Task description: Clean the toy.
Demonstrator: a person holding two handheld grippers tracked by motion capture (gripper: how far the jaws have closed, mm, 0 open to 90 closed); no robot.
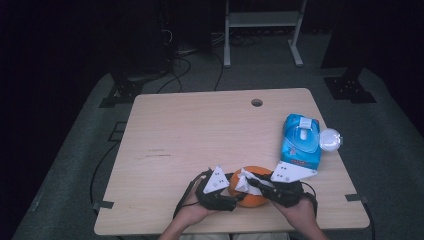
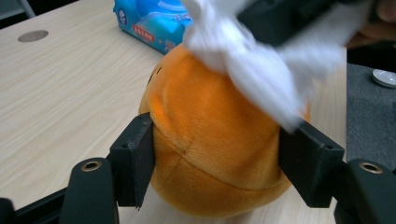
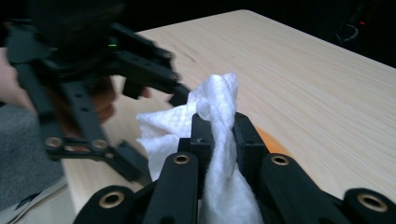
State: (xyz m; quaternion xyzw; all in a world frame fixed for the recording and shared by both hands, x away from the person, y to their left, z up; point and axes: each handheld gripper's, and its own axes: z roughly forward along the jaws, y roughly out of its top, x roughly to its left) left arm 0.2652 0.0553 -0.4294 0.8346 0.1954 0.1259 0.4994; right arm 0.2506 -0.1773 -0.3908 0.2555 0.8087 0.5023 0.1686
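The left gripper (image 2: 215, 158) clamps the round orange plush toy (image 2: 215, 140); the right gripper (image 3: 219, 135), at its 3 o'clock, pinches a white wipe (image 3: 219, 154); hard rubbing may squeeze the soft toy out

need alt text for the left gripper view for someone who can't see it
An orange plush toy sits on a light wooden table, gripped on both sides by the left gripper's two black jaws. A white wipe held by the right gripper rests on top of the toy, and a blue wipes pack lies behind.
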